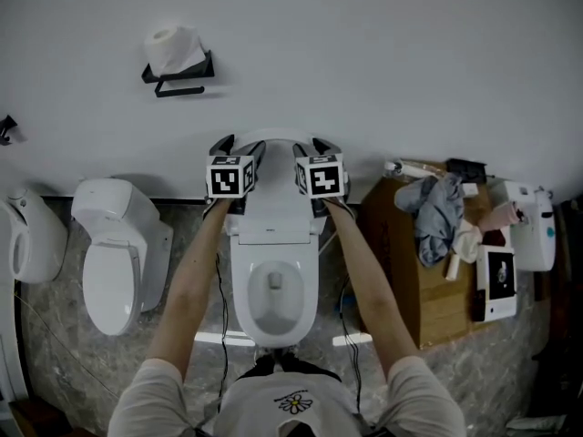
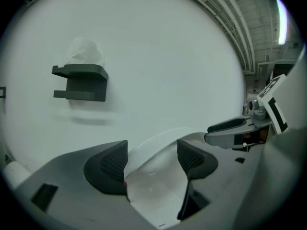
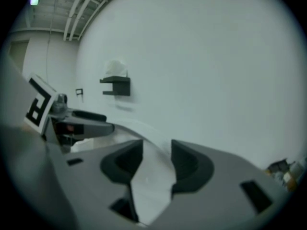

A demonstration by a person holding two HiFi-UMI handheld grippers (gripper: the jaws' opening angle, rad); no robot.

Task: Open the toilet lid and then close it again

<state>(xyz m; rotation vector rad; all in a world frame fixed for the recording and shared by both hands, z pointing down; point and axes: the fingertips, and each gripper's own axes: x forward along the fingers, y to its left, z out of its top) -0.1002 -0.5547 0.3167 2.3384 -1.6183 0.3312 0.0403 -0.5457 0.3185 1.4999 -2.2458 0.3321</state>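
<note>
The white toilet (image 1: 273, 289) stands below me with its bowl exposed. Its lid (image 1: 276, 162) is raised upright near the white wall. My left gripper (image 1: 241, 148) clasps the lid's left top edge, and my right gripper (image 1: 314, 148) clasps its right top edge. In the left gripper view the lid (image 2: 153, 176) fills the gap between the dark pads of the left gripper (image 2: 152, 162). The right gripper view shows the lid's rim (image 3: 153, 181) wedged between the pads of the right gripper (image 3: 157, 159). Each view also catches the other gripper (image 2: 235, 128) (image 3: 81, 121) beside it.
A toilet paper holder (image 1: 178, 62) hangs on the wall up left. A second toilet (image 1: 114, 253) stands to the left, another white fixture (image 1: 27, 235) beyond it. A wooden cabinet (image 1: 410, 271) with cloth and bottles is on the right, close to my right arm.
</note>
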